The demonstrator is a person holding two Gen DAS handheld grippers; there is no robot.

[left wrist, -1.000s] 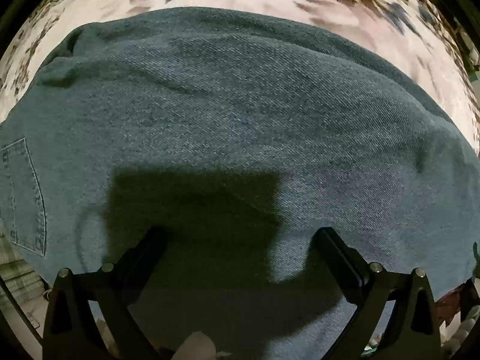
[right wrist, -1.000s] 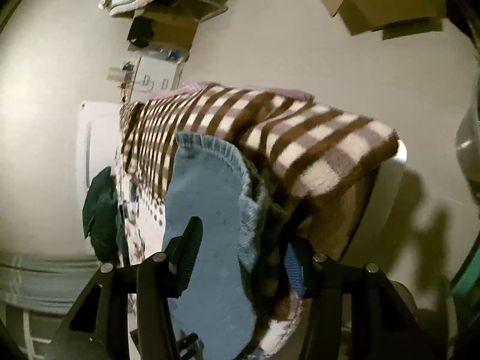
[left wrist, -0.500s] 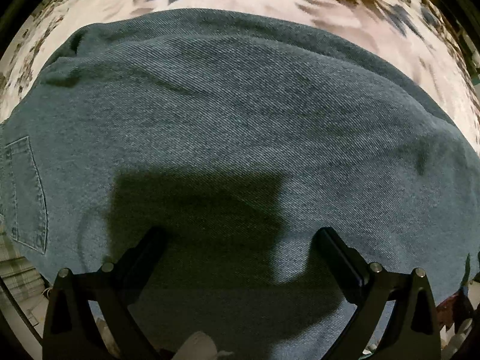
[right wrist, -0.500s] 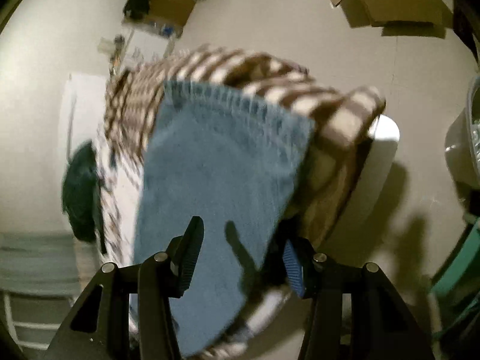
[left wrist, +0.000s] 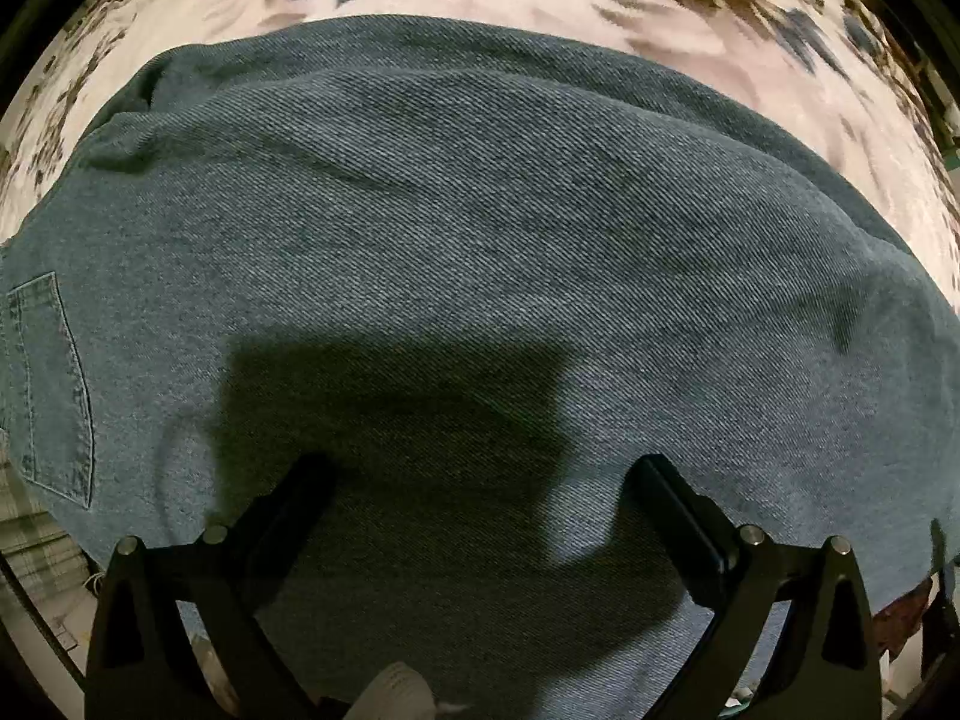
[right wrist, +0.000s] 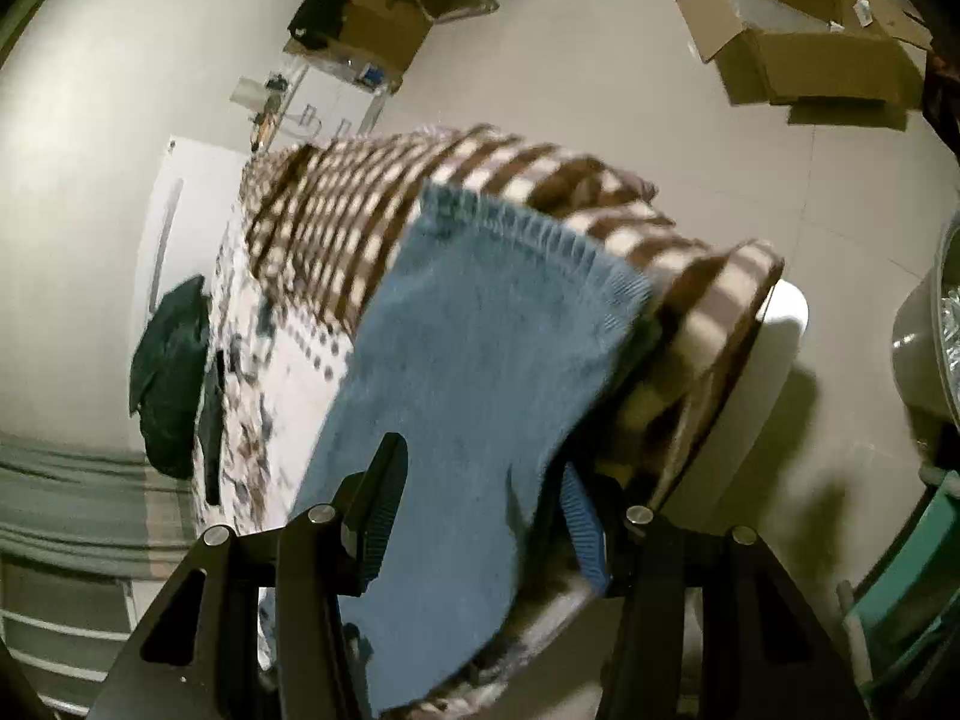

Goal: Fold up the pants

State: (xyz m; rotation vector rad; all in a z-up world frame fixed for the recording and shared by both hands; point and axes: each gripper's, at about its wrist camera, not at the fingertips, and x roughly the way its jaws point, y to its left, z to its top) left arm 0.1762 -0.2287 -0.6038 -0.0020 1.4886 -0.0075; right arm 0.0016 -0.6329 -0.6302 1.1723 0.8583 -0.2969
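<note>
Denim pants: dark blue-grey, spread flat over a floral bedcover, filling most of the left wrist view. A stitched back pocket shows at the left side of the cloth. One shallow crease runs across the upper left part; the far edge of the denim lies short of the bedcover's far edge.

Left gripper: fingers spread wide apart, both tips resting on or just above the denim near its near edge; nothing between them. Its shadow falls on the cloth ahead of the tips.

Right gripper: held above the bed end, a pale blue trouser leg hanging between the fingers. The hem, with visible stitching, is at the far end. The left finger lies against the cloth; the right finger's blue pad sits just beside the cloth edge. Whether the fingers pinch the cloth cannot be told, and the view is motion-blurred.

Brown-and-cream checked blanket: draped over the bed end under the blue leg.

Dark green garment: at the bed's left edge.

Open cardboard box: on the floor, upper right, well apart from the bed.
</note>
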